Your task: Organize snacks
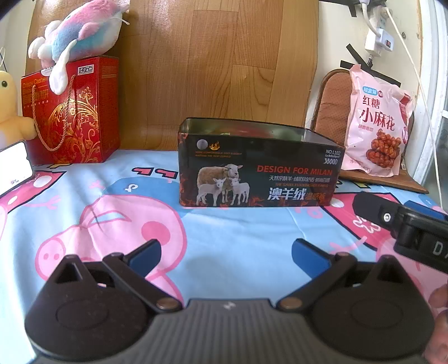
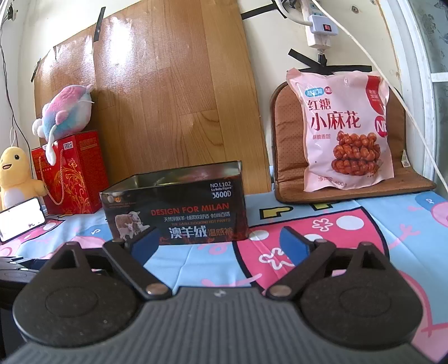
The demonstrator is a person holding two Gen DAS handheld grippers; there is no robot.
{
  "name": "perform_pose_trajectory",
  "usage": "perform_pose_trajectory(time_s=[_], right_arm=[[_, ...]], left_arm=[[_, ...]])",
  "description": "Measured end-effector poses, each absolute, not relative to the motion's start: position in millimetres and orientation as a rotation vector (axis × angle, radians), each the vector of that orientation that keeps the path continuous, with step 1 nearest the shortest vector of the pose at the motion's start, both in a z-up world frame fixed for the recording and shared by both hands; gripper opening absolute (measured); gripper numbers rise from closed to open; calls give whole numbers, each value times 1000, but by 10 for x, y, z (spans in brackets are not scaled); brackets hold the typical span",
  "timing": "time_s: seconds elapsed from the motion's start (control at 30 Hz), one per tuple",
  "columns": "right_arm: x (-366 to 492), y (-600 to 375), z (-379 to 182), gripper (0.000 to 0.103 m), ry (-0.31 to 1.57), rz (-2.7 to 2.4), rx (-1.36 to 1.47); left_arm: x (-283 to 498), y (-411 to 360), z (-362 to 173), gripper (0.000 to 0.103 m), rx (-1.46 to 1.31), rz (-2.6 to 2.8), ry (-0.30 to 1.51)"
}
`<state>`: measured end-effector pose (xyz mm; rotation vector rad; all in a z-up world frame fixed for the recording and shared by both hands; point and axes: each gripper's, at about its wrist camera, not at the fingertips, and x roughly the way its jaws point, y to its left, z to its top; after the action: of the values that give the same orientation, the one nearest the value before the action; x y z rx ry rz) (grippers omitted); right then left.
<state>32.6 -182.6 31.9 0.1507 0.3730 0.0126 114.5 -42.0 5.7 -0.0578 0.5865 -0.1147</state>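
An open dark tin (image 1: 257, 173) printed with sheep stands on the cartoon-pig cloth; something red shows inside, but I cannot make it out. In the right wrist view the tin (image 2: 179, 207) is left of centre. A pink snack bag (image 1: 378, 123) of twisted dough sticks leans upright on a brown cushion, to the right of and behind the tin; it fills the upper right (image 2: 347, 134). My left gripper (image 1: 226, 254) is open and empty, a short way in front of the tin. My right gripper (image 2: 219, 240) is open and empty too, near the tin's front right corner. One of its fingers (image 1: 372, 210) shows at the right.
A red gift bag (image 1: 70, 112) with a plush fish (image 1: 81, 30) on top stands at the back left, beside a yellow plush toy (image 2: 16, 173) and a lit phone (image 2: 19, 221). The brown cushion (image 2: 285, 156) leans on the wall. Cables and a power strip (image 2: 319, 25) hang above it.
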Motion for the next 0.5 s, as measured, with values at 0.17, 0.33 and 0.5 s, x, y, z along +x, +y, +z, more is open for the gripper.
perform_pose_trajectory(time_s=[0.17,0.33,0.5], right_arm=[[322,-1818,313,95,374,12,152],[322,-1824,315,96,374,12,152],[321,-1819,310,96,375,11,157]], left_arm=[[1110,-421,69,103,-54,-116,558],[1068,-438,90,103,-47,-103,529],[1060,-406,100,103,-62,-82,518]])
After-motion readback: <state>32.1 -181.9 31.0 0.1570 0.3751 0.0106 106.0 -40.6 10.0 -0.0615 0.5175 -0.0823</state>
